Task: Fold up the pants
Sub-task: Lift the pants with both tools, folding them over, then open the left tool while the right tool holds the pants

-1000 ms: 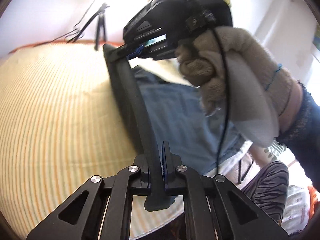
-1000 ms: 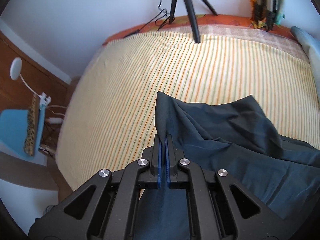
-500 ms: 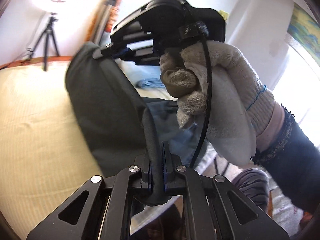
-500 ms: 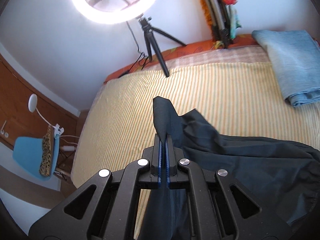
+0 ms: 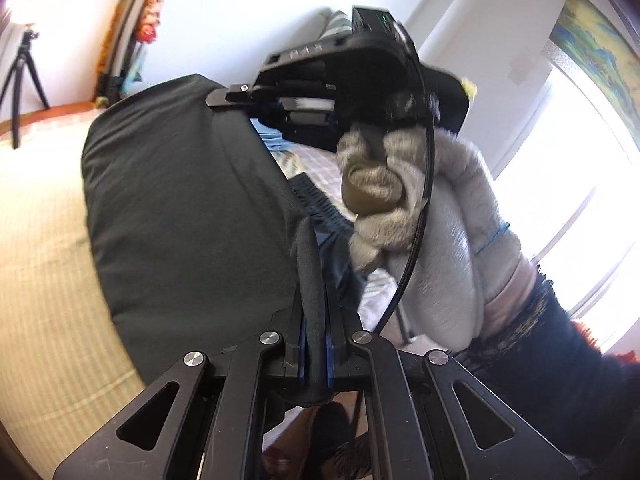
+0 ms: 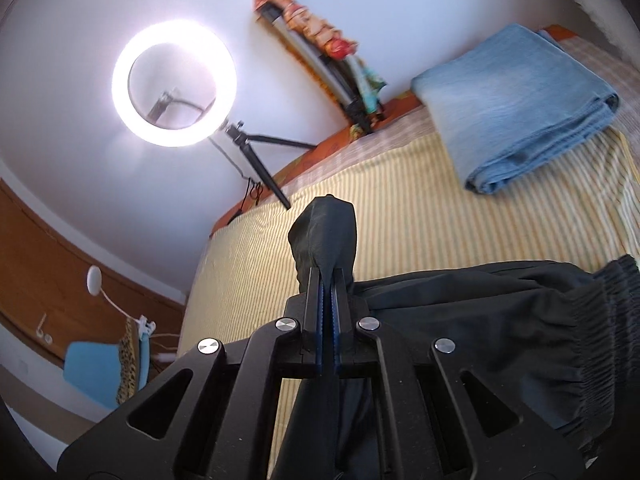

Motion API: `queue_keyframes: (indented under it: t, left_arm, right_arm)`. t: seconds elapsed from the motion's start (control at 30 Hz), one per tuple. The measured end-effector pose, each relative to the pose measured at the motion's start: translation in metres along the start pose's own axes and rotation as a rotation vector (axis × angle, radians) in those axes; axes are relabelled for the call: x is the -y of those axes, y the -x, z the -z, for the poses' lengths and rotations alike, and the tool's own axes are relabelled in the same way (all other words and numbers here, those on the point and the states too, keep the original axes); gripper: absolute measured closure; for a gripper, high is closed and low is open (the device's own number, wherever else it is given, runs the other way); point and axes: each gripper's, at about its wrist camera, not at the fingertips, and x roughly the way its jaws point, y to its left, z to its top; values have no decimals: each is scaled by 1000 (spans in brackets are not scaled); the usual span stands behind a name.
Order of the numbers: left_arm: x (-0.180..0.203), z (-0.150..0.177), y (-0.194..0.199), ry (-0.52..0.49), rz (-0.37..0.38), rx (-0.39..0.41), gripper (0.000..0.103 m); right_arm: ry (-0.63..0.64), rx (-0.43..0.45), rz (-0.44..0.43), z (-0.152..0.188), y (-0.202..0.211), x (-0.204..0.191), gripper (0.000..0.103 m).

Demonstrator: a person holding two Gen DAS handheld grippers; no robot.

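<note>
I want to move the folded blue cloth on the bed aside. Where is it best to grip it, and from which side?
Grip the folded blue cloth at its layered edge, coming in low from the front, over the striped sheet. The layers stack and show there, so the fingers can probably close over all of them together.

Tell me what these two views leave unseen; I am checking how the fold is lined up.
- Left wrist view: the dark pants fill the middle and cover the bed beneath, so their lower edge is hidden.
- Left wrist view: the gloved right hand and right tool are motion-blurred; its pinch point is unclear.
- Right wrist view: the pants run off the right and bottom edges behind the tool's frame; the legs go unseen.
</note>
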Motion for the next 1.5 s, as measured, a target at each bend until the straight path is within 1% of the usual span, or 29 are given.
queue_keyframes:
  t: [0.07,0.2,0.27,0.33,0.53,0.6,0.67,0.87,1.0,1.07,1.13,1.23,1.3,1.33,1.37,1.43,1.5]
  left_arm:
    - [3,-5,-13,5,27,-18,98]
    - [18,-9,-41,-24,34,-65,98]
    - [19,-19,-58,-32,35,-80,98]
    - [23,-25,-67,-29,43,-84,98]
    - [40,-32,-90,-22,64,-93,98]
    - [47,-27,-98,-25,65,-103,98]
    - [60,-19,-97,-34,67,-114,98]
    - [68,-9,-122,-68,49,-169,98]
    - [68,-5,-133,-68,41,-198,98]
    - [68,-6,-139,-71,34,-212,96]
    - [70,-5,-144,-74,40,-243,86]
    - [78,3,-137,-91,34,-246,86]
    - [80,1,-134,-79,39,-244,85]
    - [82,2,-132,-78,41,-241,80]
    - [84,1,-131,-84,39,-243,78]
    - [86,-1,-132,-88,37,-247,77]
    - [91,0,-132,-95,31,-252,75]
  right_arm:
    - [-22,14,-1,-2,8,14,99]
    - [-26,29,-12,-4,25,45,99]
    - [-46,37,-13,-8,30,61,99]
    - [-70,31,-25,-12,30,75,99]
    - [-64,21,-11,-22,32,99,99]
    - [-74,23,-15,-25,35,109,99]
    - [-86,26,-16,-26,39,119,99]
    - [-123,34,13,-18,53,149,99]
    - [-144,31,40,-12,59,167,99]
    - [-146,34,51,-12,61,172,99]
    - [-139,32,59,-13,59,172,99]
    - [-112,23,84,-17,52,169,99]
    - [-115,22,86,-18,50,170,99]
    - [-119,24,88,-19,51,171,100]
    - [-121,26,90,-19,51,172,100]
    - [-113,26,94,-21,52,174,100]
    - [-106,27,119,-21,54,177,100]
